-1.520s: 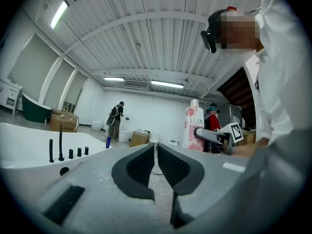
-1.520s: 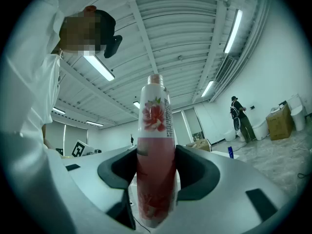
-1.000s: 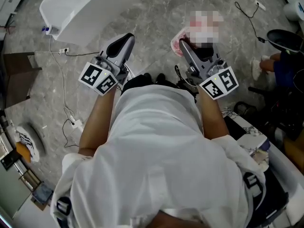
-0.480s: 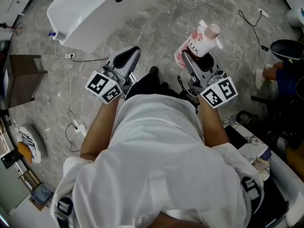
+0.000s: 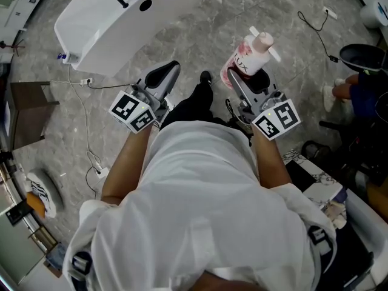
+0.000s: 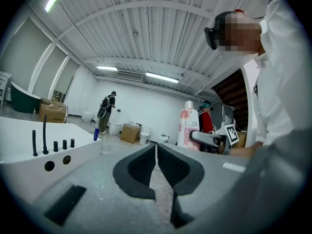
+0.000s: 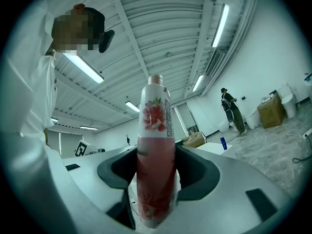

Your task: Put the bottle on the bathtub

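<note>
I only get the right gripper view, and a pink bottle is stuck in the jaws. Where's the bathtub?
Observer: The head view shows the white bathtub on the floor, ahead and to the person's left, well apart from the bottle.
Operator: Is my other gripper holding anything?
Observer: No. In the left gripper view, the left hand-held gripper has its jaws closed together with nothing between them.

The pink bottle (image 5: pixel 248 60), far right, bears the brand "LUX" on its label. Small print on its back is too fine to read.
</note>
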A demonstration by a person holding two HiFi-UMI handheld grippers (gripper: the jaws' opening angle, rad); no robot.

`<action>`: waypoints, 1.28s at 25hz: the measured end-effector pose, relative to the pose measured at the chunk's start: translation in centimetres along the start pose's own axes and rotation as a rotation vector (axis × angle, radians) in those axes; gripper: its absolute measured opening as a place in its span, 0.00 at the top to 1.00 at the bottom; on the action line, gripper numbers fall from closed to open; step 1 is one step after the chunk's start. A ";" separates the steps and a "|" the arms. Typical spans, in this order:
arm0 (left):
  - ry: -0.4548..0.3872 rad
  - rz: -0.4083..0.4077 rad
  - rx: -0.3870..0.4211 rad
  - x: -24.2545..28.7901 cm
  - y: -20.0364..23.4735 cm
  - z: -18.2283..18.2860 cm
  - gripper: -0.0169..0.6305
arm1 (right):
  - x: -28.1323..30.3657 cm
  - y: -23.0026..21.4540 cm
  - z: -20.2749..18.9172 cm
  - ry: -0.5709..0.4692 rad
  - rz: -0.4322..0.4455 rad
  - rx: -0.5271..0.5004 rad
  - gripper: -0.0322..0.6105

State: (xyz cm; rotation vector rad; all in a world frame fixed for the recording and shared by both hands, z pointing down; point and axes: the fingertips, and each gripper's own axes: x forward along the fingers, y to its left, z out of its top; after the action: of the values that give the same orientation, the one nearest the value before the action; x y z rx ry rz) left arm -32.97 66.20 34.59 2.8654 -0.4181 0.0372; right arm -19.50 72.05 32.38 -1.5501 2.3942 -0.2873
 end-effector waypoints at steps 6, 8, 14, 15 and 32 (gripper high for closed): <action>-0.012 -0.038 0.000 3.2 1.7 0.4 0.94 | 1.4 -2.4 0.2 0.018 0.001 0.009 0.60; -0.016 -0.035 -0.009 4.5 2.6 0.9 0.94 | 2.1 -3.6 0.5 0.015 -0.003 0.024 0.60; -0.019 -0.018 -0.028 7.8 6.9 1.7 0.94 | 5.4 -8.7 1.5 0.019 -0.022 0.051 0.60; -0.020 -0.009 -0.037 8.6 7.9 2.0 0.94 | 6.1 -9.7 1.8 0.017 -0.024 0.054 0.60; -0.060 -0.044 -0.072 24.8 24.6 8.0 0.94 | 20.6 -26.0 7.4 -0.003 -0.035 0.051 0.60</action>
State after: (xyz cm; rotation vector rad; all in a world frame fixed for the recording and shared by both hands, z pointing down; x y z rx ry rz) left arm -16.26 34.52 34.16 2.8091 -0.3598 -0.0703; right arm -2.69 42.57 30.97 -1.5704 2.3405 -0.3511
